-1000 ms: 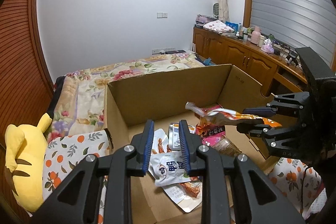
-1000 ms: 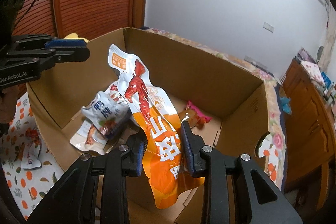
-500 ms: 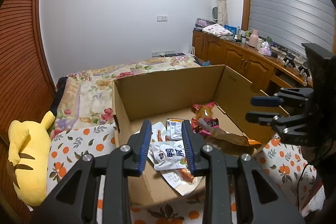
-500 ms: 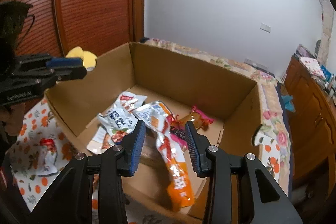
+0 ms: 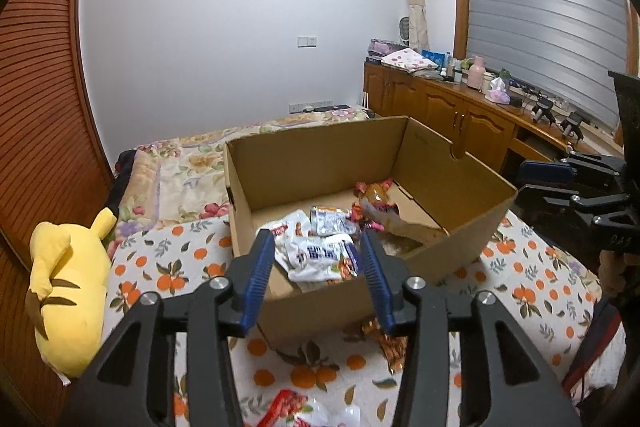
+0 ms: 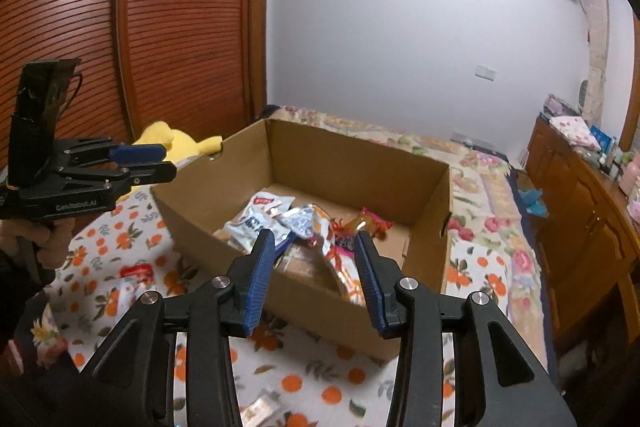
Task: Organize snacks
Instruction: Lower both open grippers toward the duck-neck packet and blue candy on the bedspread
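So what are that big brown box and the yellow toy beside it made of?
The box looks like plain corrugated cardboard: matte brown, folded flaps on its floor, a cut-out handle notch in the rim. The yellow toy appears to be plush fabric, soft and fuzzy, slumping on the bedspread. The snack packets inside look like glossy plastic or foil film, crinkled and catching the light.

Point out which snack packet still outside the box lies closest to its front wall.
The gold-and-red foil packet against the cardboard box front; the red-and-white packet lies farther out.
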The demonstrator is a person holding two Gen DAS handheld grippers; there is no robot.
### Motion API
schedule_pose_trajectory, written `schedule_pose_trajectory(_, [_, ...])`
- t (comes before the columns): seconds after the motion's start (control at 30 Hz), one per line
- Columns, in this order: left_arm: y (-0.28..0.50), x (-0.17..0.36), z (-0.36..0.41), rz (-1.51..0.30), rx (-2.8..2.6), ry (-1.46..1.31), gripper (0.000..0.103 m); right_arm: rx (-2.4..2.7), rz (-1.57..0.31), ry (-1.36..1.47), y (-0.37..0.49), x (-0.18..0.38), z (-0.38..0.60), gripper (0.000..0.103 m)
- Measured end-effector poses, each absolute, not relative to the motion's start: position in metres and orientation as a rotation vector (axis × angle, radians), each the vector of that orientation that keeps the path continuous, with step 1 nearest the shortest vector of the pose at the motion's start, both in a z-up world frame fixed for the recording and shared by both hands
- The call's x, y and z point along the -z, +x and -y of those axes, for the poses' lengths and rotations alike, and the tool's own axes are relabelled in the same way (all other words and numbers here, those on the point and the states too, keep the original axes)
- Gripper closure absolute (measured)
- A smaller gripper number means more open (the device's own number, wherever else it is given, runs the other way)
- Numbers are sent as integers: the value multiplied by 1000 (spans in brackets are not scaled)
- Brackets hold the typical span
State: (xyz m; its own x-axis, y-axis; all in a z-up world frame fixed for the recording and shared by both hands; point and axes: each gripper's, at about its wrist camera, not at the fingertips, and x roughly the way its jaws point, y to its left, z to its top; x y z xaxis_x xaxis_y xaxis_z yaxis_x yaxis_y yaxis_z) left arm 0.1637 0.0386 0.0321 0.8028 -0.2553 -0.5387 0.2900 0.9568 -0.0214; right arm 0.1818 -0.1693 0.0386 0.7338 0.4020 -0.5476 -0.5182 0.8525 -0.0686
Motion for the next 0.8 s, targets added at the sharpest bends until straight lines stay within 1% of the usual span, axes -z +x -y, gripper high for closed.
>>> schedule_pose_trajectory(0.53, [100, 21, -53, -667, 300, 23, 57, -484, -679, -177, 108, 22, 179, 56])
schedule_pose_trajectory(0.8, [91, 46, -58, -727, 279, 23, 57, -512, -734, -200, 84, 46, 178, 53])
